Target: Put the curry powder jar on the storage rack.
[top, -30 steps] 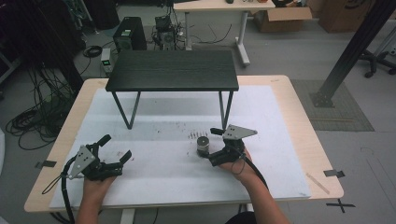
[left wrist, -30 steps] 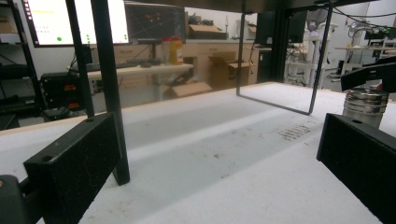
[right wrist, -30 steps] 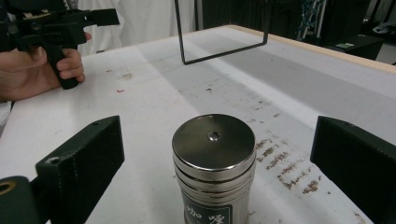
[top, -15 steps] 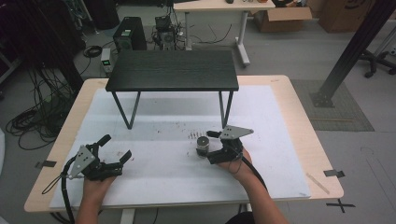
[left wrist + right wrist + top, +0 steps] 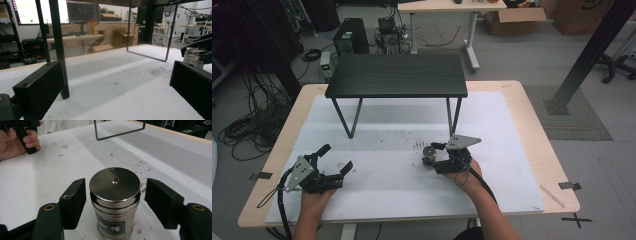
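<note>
A steel canister [image 5: 429, 154] with a black label stands upright on the white table cover [image 5: 412, 190], right of centre. My right gripper [image 5: 435, 157] lies level with its jaws either side of it. In the right gripper view the canister [image 5: 114, 195] stands between the pads [image 5: 75, 200], with a narrow gap on the left and a wider one on the right. The jaws have just been closing around it and do not press on it. My left gripper [image 5: 337, 158] rests open near the front left, nothing between its jaws. In the left gripper view the canister [image 5: 193, 56] is at far right.
A low black table [image 5: 397, 75] on thin metal legs [image 5: 56, 37] stands across the back of the cover. Dark specks mark the cover near the canister. Wooden table edges [image 5: 557, 165] frame the cover. Cables, boxes and desks lie on the floor beyond.
The right gripper's jaws have drawn in around the canister. Both hands and the canister have stayed in place.
</note>
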Tool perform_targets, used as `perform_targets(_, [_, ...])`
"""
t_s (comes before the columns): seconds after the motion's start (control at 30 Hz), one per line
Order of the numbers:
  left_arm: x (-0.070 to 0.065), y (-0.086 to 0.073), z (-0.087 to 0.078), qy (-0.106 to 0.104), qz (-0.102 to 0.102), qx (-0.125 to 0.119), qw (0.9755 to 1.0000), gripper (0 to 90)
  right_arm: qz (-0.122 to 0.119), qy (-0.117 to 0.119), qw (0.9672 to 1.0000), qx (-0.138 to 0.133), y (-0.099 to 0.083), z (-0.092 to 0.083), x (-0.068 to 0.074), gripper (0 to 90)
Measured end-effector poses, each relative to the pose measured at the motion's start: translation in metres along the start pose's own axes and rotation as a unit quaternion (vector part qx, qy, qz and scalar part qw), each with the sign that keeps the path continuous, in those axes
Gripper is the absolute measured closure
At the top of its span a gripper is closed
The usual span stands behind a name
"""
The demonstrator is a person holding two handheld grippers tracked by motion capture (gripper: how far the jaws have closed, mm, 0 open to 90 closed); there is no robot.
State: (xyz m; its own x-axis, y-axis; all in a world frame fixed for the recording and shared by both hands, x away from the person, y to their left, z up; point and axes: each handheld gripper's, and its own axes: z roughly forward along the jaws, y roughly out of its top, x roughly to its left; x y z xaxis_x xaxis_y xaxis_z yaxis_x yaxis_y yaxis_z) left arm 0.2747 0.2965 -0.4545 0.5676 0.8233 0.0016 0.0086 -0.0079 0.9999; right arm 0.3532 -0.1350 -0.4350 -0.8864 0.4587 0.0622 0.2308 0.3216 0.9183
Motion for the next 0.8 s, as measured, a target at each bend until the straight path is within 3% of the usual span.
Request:
perform_targets(0.57, [-0.0001, 0.0000, 0.0000, 0.000, 0.001, 0.000, 1.0000, 0.2, -0.010, 0.003, 0.9999, 0.012, 0.0006, 0.0017, 0.0015, 48.0])
perform_targets(0.8, [0.0000, 0.0000, 0.0001, 0.000, 0.000, 0.000, 1.0000, 0.2, -0.013, 0.001, 0.9998, 0.018, 0.0028, 0.0010, 0.0016, 48.7])
